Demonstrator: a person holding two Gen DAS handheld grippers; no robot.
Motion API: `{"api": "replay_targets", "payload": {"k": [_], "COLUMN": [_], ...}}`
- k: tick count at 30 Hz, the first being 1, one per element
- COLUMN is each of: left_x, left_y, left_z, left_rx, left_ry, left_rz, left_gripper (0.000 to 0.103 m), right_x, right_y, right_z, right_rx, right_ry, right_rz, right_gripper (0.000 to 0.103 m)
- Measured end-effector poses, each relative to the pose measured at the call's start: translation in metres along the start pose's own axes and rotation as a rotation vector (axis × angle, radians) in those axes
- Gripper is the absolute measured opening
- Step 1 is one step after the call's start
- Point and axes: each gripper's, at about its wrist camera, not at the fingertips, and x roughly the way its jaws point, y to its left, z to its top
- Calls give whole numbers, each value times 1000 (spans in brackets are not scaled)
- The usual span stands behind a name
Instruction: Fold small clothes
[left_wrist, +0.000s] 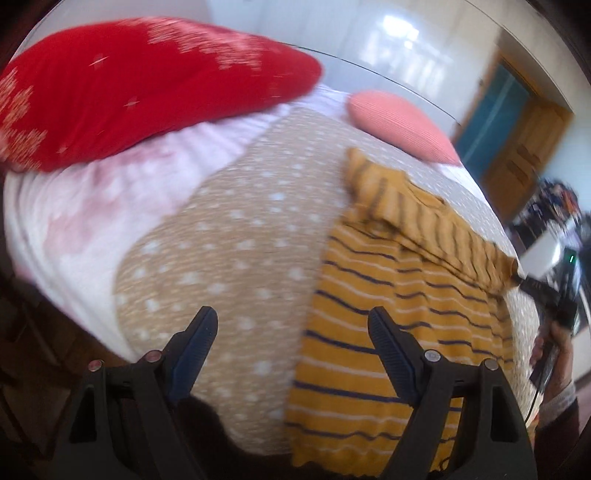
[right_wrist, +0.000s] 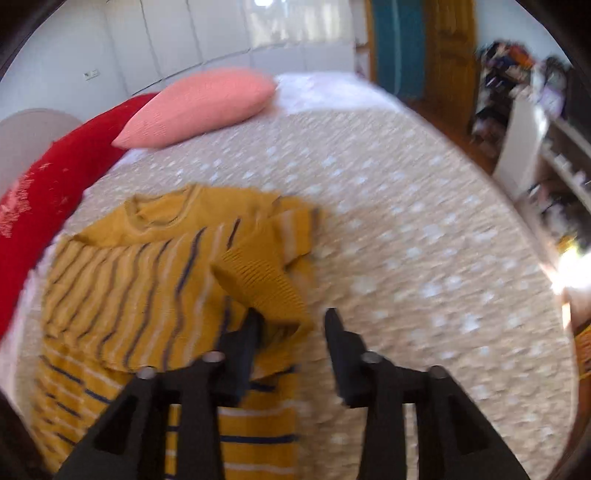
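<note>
A small mustard-yellow sweater with navy and white stripes (left_wrist: 388, 314) lies on a beige dotted bedspread (left_wrist: 229, 229). In the right wrist view the sweater (right_wrist: 140, 280) has its collar at the far end and one sleeve folded across the body. The sleeve's ribbed cuff (right_wrist: 266, 284) lies between the fingers of my right gripper (right_wrist: 291, 321), whose jaws stand apart. My left gripper (left_wrist: 291, 321) is open and empty above the sweater's left edge near the hem. The right gripper also shows at the left wrist view's right edge (left_wrist: 532, 284), touching the sleeve end.
A red patterned pillow (left_wrist: 129, 85) and a pink pillow (left_wrist: 402, 122) lie at the head of the bed. White wardrobes (right_wrist: 177, 40) stand behind. A wooden door (right_wrist: 450, 51) and cluttered shelves (right_wrist: 546, 147) are at the right.
</note>
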Motion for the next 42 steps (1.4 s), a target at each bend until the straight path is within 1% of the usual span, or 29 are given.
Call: {"api": "replay_targets", "payload": {"k": [2,3,4,5,6,7,8,9,10,11,12,13,14,17,18,20,21,24,25,27,29,30,32,33,35,38,40,41,42], "left_x": [6,10,15,21,24,28,31,33,34,33,33,33,32,24,21,17,15,11,9,6,6,7,17,23,40,59,66,69,71], "left_y": [-13,-17,-21,-25,-26,-29,-31,-34,-36,-37,-38,-37,-35,-22,-16,-5,0,11,13,16,18,19,20,20,20,16,13,11,10], "left_z": [-2,-4,-5,-7,-10,-12,-14,-16,-17,-19,-20,-20,-19,-15,-13,-10,-9,-8,-9,-12,-17,-20,-25,-25,-21,-12,-8,-7,-7], "left_rx": [42,56,65,72,75,76,77,78,80,83,85,83,78,63,61,50,40,16,9,1,-5,-7,-4,-1,20,41,57,64,69], "left_ry": [10,20,34,53,64,77,87,93,97,99,100,102,105,91,82,69,67,68,68,70,74,75,85,93,118,151,156,156,157], "left_rz": [3,0,-2,-5,-8,-9,-11,-15,-18,-20,-17,-12,-7,16,31,43,44,31,20,0,-23,-28,-29,-35,-62,-80,-79,-85,-91], "left_gripper": [83,83,83,83,83,83,83,83,83,83,83,83,83,83,83,83,83,83,83,83,86,87,87,87,87,87,90,91,94], "right_x": [-15,-26,-36,-43,-45,-42,-36,-21,-8,6,28,40,45,30,20,-14,-27,-79,-89,-116,-128,-134,-134,-130,-115,-89,-76,-70,-67], "right_y": [-17,-24,-30,-31,-29,-24,-19,-12,-7,-4,1,-1,-5,-13,-18,-33,-40,-68,-72,-89,-98,-102,-104,-102,-93,-77,-64,-57,-48], "right_z": [6,6,9,11,12,14,15,13,11,8,2,-1,-3,1,4,8,8,10,10,-1,-14,-30,-59,-71,-98,-118,-124,-125,-126], "right_rx": [49,79,101,115,113,98,87,80,80,81,80,86,101,107,108,97,89,61,54,38,40,45,43,41,46,80,75,71,64], "right_ry": [-75,-112,-136,-151,-148,-119,-84,-13,37,89,148,168,149,119,100,46,26,-41,-49,-42,-27,-11,30,46,108,172,189,190,171], "right_rz": [-101,-101,-65,4,50,136,205,289,317,326,300,275,254,212,218,249,243,181,162,121,110,118,147,156,200,261,266,258,234], "right_gripper": [43,43,43,43,44,44,44,44,47,50,51,50,50,50,50,50,50,52,54,57,61,61,62,62,62,62,63,64,64]}}
